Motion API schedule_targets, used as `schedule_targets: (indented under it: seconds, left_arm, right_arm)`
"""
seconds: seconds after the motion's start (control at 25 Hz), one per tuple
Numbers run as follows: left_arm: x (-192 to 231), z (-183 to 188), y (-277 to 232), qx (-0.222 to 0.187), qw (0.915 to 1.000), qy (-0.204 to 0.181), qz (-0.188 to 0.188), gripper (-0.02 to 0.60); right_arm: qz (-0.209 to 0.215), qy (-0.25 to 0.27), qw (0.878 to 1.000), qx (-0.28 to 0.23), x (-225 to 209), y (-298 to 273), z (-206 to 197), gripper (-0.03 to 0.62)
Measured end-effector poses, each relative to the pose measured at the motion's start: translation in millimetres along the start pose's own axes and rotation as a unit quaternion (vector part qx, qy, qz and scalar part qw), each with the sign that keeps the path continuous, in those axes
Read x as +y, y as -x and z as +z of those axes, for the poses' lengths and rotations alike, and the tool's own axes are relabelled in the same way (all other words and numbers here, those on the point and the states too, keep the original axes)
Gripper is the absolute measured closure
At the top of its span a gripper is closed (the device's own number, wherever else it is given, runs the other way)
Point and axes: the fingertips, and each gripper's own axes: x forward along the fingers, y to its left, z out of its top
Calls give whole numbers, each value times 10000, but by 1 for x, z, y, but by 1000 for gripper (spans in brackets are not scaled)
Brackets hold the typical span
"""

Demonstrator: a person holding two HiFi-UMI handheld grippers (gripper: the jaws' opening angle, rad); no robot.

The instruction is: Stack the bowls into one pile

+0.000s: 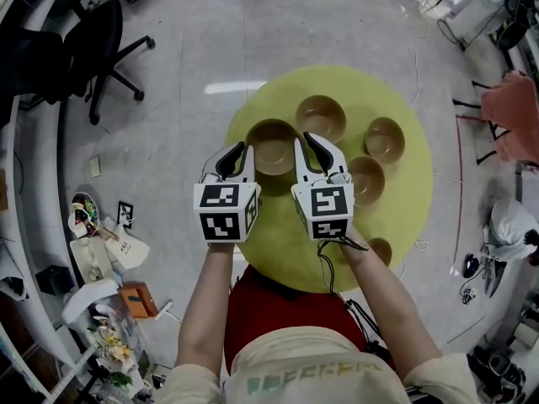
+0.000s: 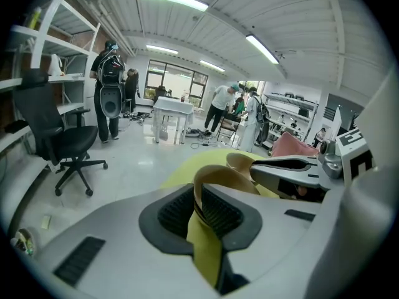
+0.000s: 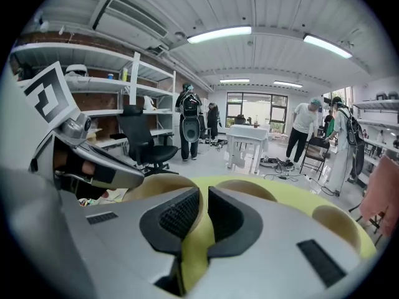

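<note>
**Clerk:** State of the left gripper (image 1: 242,150)?

**Inspector:** Jaws pinching. In the left gripper view, the ribbed pads of the left gripper (image 2: 199,207) are pressed on the thin tan rim of the held bowl (image 2: 218,176), and the rim runs down between them.

**Clerk:** And the right gripper (image 1: 310,144)?

**Inspector:** In its own view the right gripper (image 3: 204,213) has its jaws drawn almost together. Only a thin slit is left, and the rim of the held bowl (image 3: 149,189) runs into it from the left. I record this as a grip on the opposite side of the same bowl. The left gripper view shows the right gripper (image 2: 293,170) just across that bowl.

**Clerk:** Where does the held bowl sit?

**Inspector:** In the head view the held bowl (image 1: 274,150) is near the centre of the frame. It is between the two sets of fingertips and over the left part of the round yellow-green table (image 1: 278,242). I cannot tell whether it rests on the table or is raised.

**Clerk:** Other bowls?

**Inspector:** Four, all separate and unstacked on the table.
- The upper bowl (image 1: 320,116) is just above and to the right of the held one.
- The right bowl (image 1: 384,138) is further right.
- The middle-right bowl (image 1: 366,179) is below that, beside the right gripper's marker cube.
- The edge bowl (image 1: 379,249) is at the lower right rim of the table and partly hidden by the forearm.

**Clerk:** Surroundings?

**Inspector:** A grey floor, with a black office chair (image 1: 101,49) at the upper left of the head view.
</note>
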Motion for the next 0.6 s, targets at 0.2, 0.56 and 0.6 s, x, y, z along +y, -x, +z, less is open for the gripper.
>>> schedule_targets:
  seconds: [0.2, 0.56, 0.6]
  left_arm:
    - [1, 12, 8, -389, 9991, -22, 142, 551]
    - [-5, 31, 36, -1000, 9945, -4, 316, 554]
    - [-6, 34, 41, -1081, 9935, -1, 343, 554]
  right_arm:
    - [-59, -150, 9993, -323, -3, 7, 14, 549]
    - [245, -508, 9972, -493, 0, 41, 41, 549]
    - [269, -545, 9965, -577, 0, 44, 44, 549]
